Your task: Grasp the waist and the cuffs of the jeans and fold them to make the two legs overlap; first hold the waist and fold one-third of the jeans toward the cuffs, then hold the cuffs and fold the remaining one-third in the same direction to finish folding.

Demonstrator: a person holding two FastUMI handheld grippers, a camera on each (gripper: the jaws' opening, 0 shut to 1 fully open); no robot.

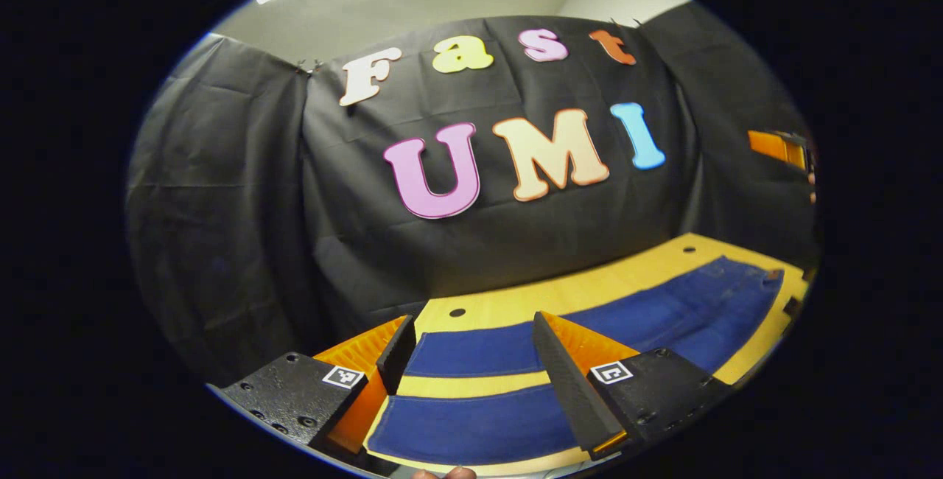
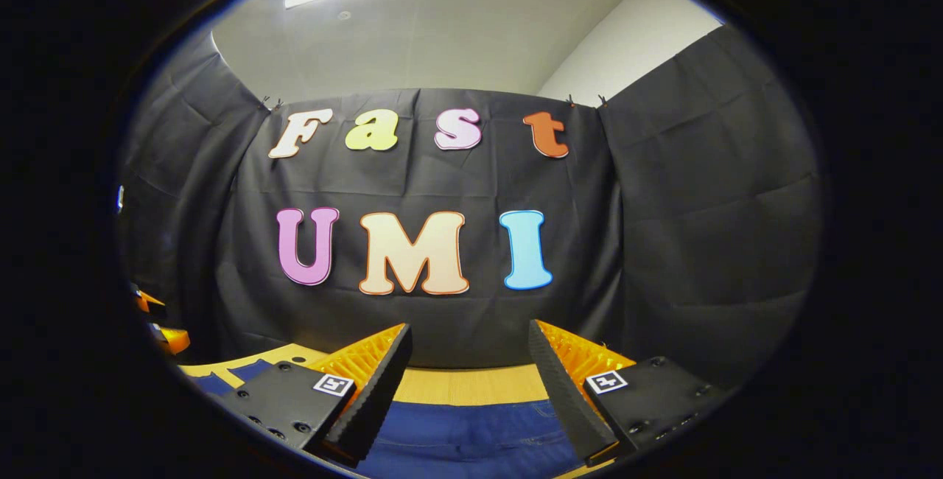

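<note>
In the left gripper view, the left gripper (image 1: 468, 361) hangs wide open over the jeans (image 1: 663, 317) — spread flat, legs apart, along the worktop (image 1: 589, 284). In the right gripper view, the right gripper (image 2: 468, 372) — fingers apart — hovers above the jeans (image 2: 464, 431) near the worktop's (image 2: 471, 383) far edge.

The jeans (image 1: 516, 350) run out of the left gripper view at its lower edge, so the cuff ends of both legs are cut off there; the near finger (image 1: 571, 383) of the left gripper (image 1: 468, 361) covers a strip of both legs, and the far waist corner near the tabletop's (image 1: 626, 276) right edge is too small to read; the other gripper (image 1: 781, 147) shows as a sliver at that view's right edge, its jaws impossible to judge; in the right gripper view the jeans (image 2: 464, 435) show as one patch between the fingers (image 2: 567, 383), their outline cut by the lower edge; objects (image 2: 158, 324) at the left rim are too cropped to identify.
</note>
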